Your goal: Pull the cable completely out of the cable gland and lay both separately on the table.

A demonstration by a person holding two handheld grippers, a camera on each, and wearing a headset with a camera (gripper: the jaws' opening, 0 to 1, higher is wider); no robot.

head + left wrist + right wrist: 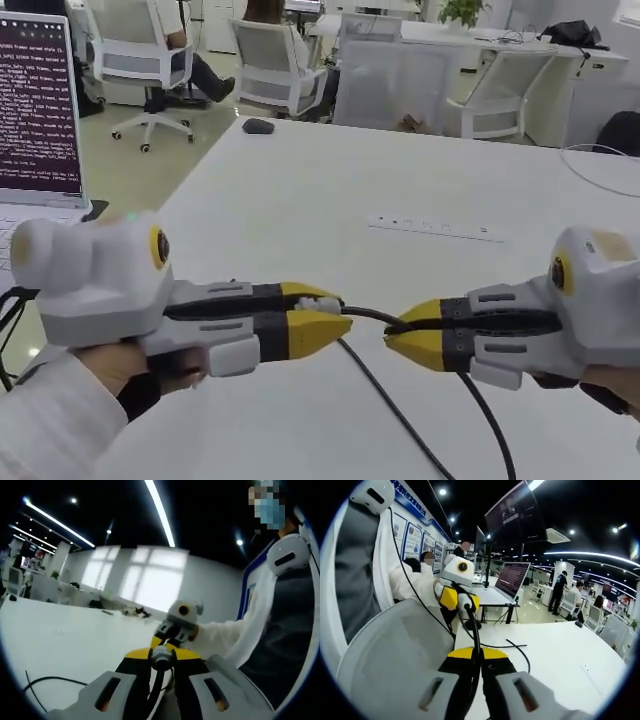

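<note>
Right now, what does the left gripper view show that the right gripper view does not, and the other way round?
Left gripper view: the grey gland seen close, clamped in the left claw, with bright windows far behind. Right gripper view: the right claw shut on the black cable, and an open laptop with a lit screen. Both: the white table, loose cable lying on it, and the opposite claw facing the camera.

- White table in an open office.
- White chairs on a pale floor.
- Bright windows; strip lights overhead.
</note>
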